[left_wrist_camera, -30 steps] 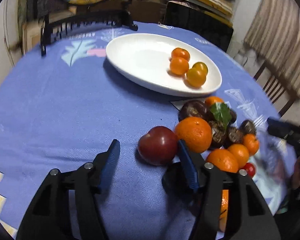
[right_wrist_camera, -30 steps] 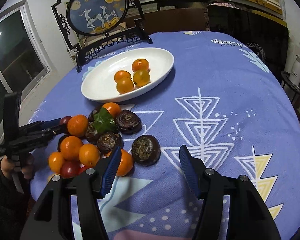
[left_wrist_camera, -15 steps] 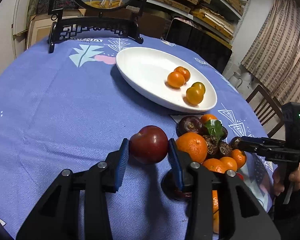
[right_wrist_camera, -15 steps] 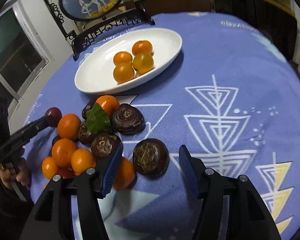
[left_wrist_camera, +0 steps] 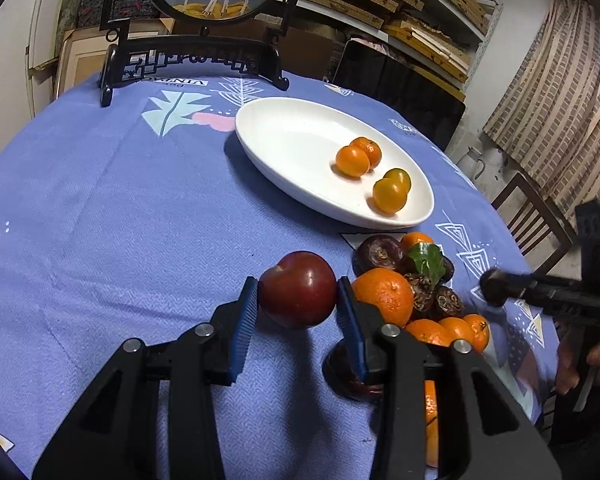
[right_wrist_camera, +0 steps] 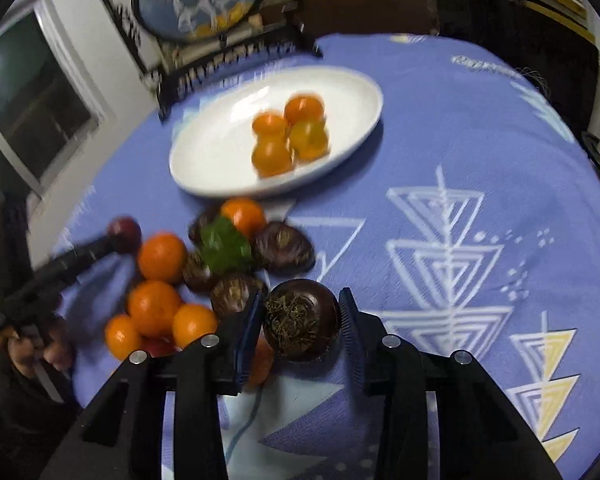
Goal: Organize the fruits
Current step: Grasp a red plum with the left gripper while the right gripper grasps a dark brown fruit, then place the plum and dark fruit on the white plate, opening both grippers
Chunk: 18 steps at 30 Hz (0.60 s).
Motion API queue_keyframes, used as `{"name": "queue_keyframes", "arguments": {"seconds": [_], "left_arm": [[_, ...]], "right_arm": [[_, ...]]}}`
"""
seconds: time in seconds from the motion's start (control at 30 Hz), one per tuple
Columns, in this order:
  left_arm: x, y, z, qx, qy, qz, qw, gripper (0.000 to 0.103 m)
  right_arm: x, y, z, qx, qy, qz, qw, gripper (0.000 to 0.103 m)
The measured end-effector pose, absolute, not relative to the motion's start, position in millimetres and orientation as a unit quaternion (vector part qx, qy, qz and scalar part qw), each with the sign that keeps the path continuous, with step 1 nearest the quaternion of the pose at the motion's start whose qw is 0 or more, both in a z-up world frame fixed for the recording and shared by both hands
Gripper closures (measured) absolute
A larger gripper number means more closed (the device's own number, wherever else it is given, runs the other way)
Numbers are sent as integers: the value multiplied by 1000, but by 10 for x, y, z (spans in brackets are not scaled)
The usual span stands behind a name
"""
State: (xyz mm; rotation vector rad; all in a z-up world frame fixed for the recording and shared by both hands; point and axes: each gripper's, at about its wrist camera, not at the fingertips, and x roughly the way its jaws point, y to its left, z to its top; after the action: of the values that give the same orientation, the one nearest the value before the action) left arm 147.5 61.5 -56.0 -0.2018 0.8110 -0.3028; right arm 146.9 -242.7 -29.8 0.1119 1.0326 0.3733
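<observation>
Dark-red round plum clamped in left gripper jaws; brown water chestnut pinched between right gripper jaws.

Glossy red plum and rough, fibrous water chestnut above a woven blue cloth; lower centre, matt black plastic tongs; beyond, a smooth white plate.

A counter draped in blue patterned cloth carries a white oval plate, a heap of oranges and dark fruit beside it, and a framed ornamental screen behind.
</observation>
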Motion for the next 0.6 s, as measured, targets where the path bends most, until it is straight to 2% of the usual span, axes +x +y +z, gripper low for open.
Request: {"name": "queue_keyframes", "arguments": {"seconds": [0.2,0.47,0.53,0.6], "left_arm": [[1623,458,-260,-67,371,-157,913,64],[2280,92,-88,-33,368,-160,915,64],[2464,27,-165,-21,381,-152,912,62],[2566,12,-215,-17,389,-141,910,53]], "right_arm": [[1804,-2529,11,88,467,186,860,64],[2570,-1975,89,103,466,217,852,64],[2735,-1807,57,95,460,217,856,63],[2849,-1733,17,89,463,206,857,60]]}}
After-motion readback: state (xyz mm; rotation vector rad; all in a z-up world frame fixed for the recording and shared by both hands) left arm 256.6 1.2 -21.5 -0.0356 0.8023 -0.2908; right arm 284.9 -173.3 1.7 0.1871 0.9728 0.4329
